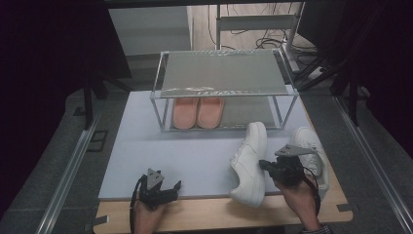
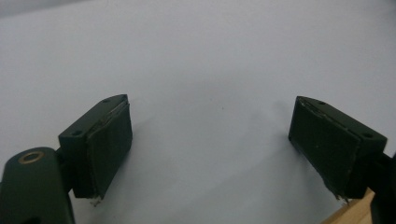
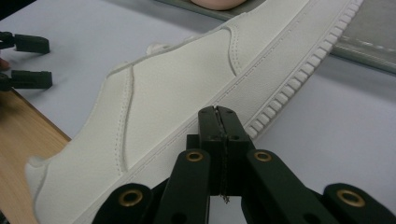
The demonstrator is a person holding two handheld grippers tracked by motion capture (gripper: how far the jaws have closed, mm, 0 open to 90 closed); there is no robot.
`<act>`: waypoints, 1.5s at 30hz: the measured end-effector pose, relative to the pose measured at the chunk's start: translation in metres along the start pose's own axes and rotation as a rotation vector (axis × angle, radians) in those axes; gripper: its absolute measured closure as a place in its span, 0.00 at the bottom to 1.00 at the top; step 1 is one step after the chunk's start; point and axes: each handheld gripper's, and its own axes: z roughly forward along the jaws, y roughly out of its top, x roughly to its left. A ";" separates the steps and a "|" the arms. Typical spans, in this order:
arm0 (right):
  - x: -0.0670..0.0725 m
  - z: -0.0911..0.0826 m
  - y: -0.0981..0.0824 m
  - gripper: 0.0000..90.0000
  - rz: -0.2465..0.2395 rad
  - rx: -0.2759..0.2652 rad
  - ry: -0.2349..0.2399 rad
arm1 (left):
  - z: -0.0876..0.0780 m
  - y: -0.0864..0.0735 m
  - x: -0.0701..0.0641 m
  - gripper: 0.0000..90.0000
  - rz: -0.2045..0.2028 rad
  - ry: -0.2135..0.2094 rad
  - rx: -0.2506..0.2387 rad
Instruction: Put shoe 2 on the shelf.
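Two white sneakers are lying at the near right of the desk, and the nearer one is the one the coming move is turning on. Its long axis is running from the near edge, where the heel is overhanging the lilac mat onto bare wood, away toward the shoe rack; it is leaning on its side, sole facing right. The right tool is sitting just beside it on the sole side, mid-length, so the shoe is lying directly to that tool's left. In the right gripper view the right tool's jaws are pressing flat together with nothing between them, their tip meeting or all but meeting the ribbed sole edge; I cannot tell whether it is touching. This looks like a nudge or a set-up for a grasp, and the jaws would need to be opening first.

The second sneaker is lying beyond the right hand, partly hidden by it. The left tool is resting well apart at the near left, jaws spread wide over bare mat, so the right hand is far nearer.

The rack is standing at the far side of the mat, with pink slippers on its lower shelf and free space beside them. Dark room and cables are lying beyond.
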 end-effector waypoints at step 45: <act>0.001 0.016 -0.047 1.00 0.077 0.068 -0.275 | 0.000 0.000 0.000 0.15 0.001 0.001 0.001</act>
